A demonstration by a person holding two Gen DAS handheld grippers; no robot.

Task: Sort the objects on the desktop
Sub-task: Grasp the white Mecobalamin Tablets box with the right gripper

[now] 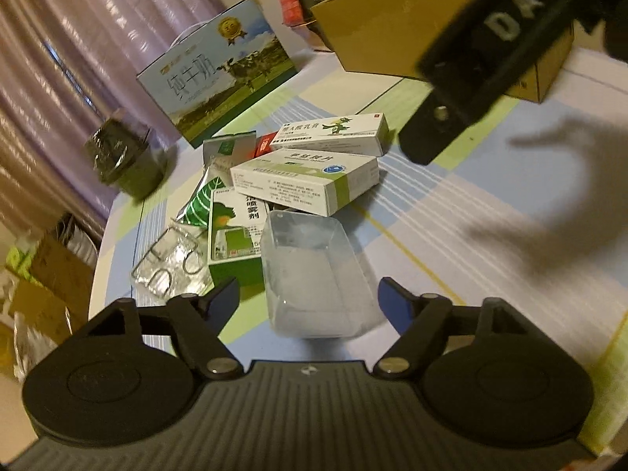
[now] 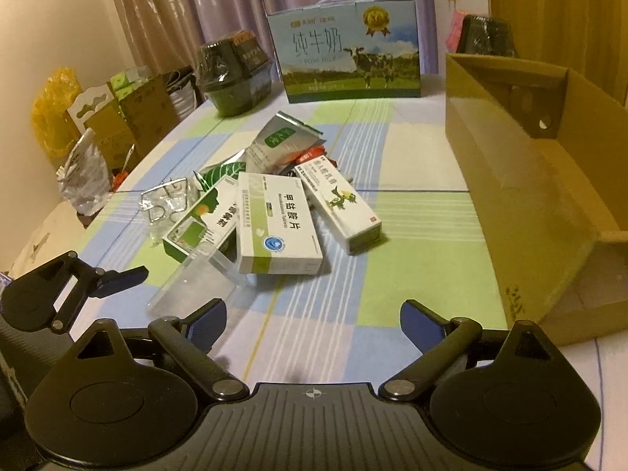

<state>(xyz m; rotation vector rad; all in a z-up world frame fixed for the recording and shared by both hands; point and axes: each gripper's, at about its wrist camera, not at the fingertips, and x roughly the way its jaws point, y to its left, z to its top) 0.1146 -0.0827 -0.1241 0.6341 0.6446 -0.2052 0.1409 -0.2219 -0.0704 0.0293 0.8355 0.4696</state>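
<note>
Both the left gripper [image 1: 309, 297] and right gripper [image 2: 313, 321] gape wide, holding nothing. A clear plastic tray [image 1: 314, 271] lies just before the medicine boxes [image 2: 274, 227], between the left fingers

A loose heap of small items lies mid-tabletop [image 2: 412, 165]. A clear plastic box [image 1: 314, 271], empty and open, sits nearest. Behind it, a white-and-green tablet carton [image 2: 274, 231] rests flat on top of the heap. A white ointment carton with a green cartoon dragon [image 2: 341, 200] lies just beside it. A green-and-white spray carton [image 2: 196, 223] lies on the other side, partly tucked under. A clear blister tray [image 2: 167, 202], a green leaf-print packet [image 1: 198, 204] and a silver foil pouch [image 2: 280, 139] lie at the edges.
</note>
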